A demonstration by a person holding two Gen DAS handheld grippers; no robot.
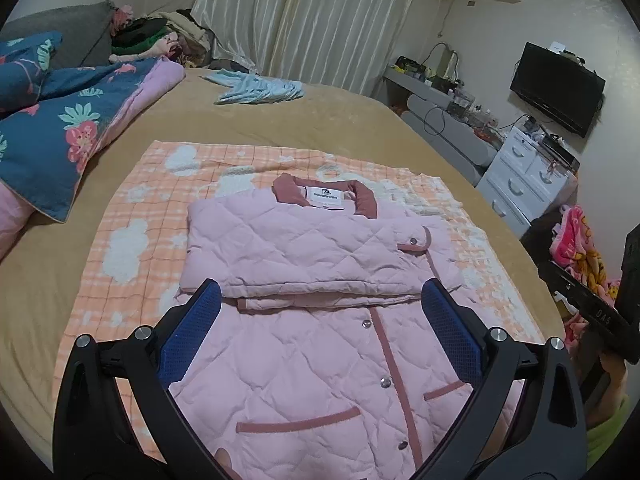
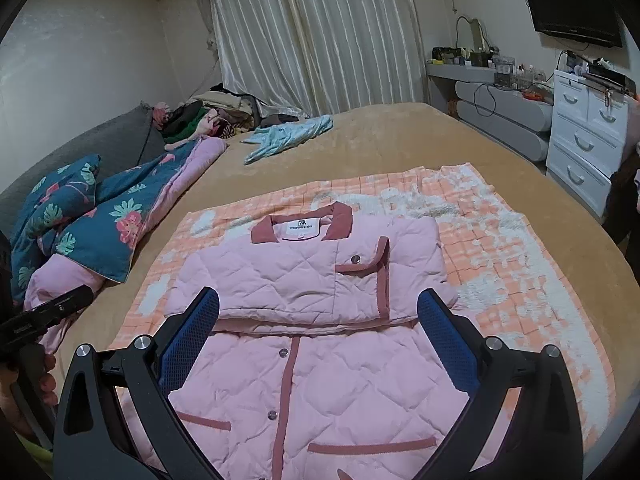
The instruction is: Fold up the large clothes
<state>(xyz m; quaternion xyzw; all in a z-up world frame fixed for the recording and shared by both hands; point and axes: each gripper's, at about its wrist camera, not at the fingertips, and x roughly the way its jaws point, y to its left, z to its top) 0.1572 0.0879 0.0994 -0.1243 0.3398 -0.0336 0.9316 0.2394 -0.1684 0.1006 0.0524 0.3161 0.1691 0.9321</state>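
Left wrist view: the left tool (image 1: 320, 308) hangs with its blue pads spread wide and nothing between them, low over the hem half of a pink quilted jacket (image 1: 320, 264). The jacket lies front-up on an orange-and-white checked blanket (image 1: 132, 216) spread on the tan bed (image 1: 340, 120). Its sleeves appear already folded across the chest, forming a thick band with a straight lower edge just ahead of the pads. The collar (image 1: 324, 196) points away from the camera, so the long axis runs from the tool toward the curtains (image 1: 304, 20).

Right wrist view: the right tool (image 2: 318, 312) is likewise spread wide and empty, poised over the same lower half, with the snap placket (image 2: 286, 384) running straight between its pads up toward the collar. The left tool's black body shows at the left edge, held in a hand (image 2: 28, 396).

Judged from this, the sleeve folds look done and the lengthwise fold is in hand. The next move probably calls for each tool to pinch a hem corner, out of view below, and carry the hem evenly up to the collar without dragging the folded sleeves askew.
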